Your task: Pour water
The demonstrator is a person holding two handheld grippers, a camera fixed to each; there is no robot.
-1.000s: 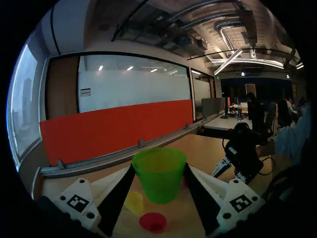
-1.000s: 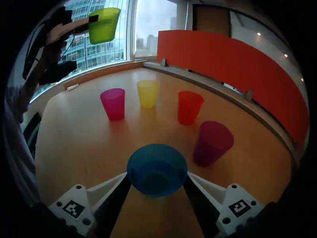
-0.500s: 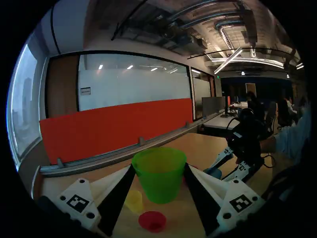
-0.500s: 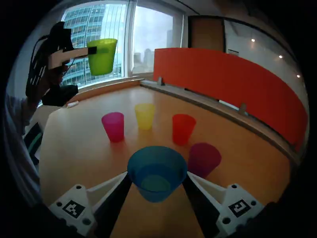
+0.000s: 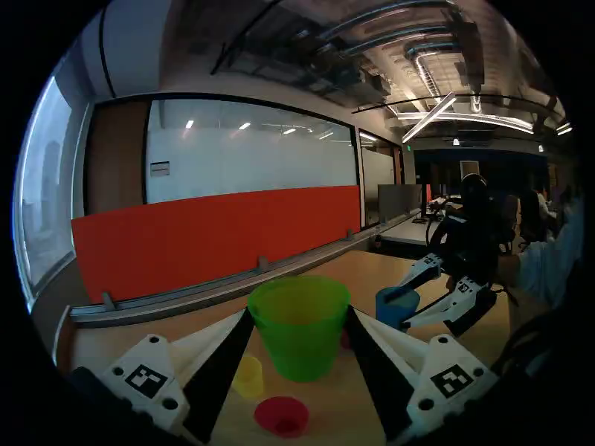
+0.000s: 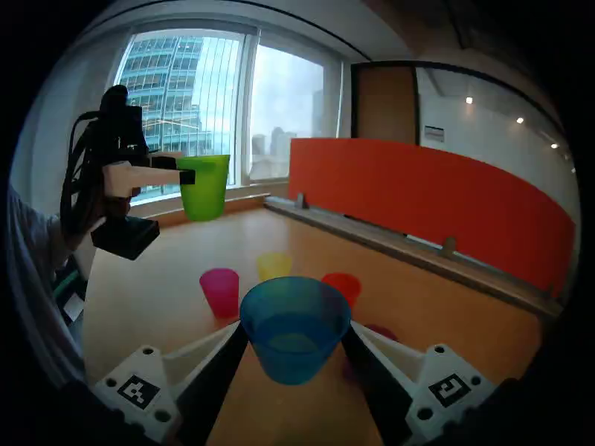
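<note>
- The left gripper (image 5: 299, 316) is clamping its fingers (image 5: 223, 357) on both sides of the green cup (image 5: 299, 342), holding it upright and raised off the table (image 6: 149, 297).
- The right gripper (image 6: 295, 327) is squeezing the blue cup (image 6: 295, 338) the same way, also upright and in the air.
- In the left gripper view, the blue cup is sitting just right of the green one, at about rim height, with a gap between them.
- The blue cup is showing a paler level inside, likely water (image 6: 294, 344). The green cup's inside is hidden.
- So the pour is probably going from blue into green, which means the blue rim needs to be moving over the green mouth and tipping toward it.
- Pink (image 6: 220, 291), yellow (image 6: 274, 265) and orange (image 6: 341, 286) cups are standing on the table below.
</note>
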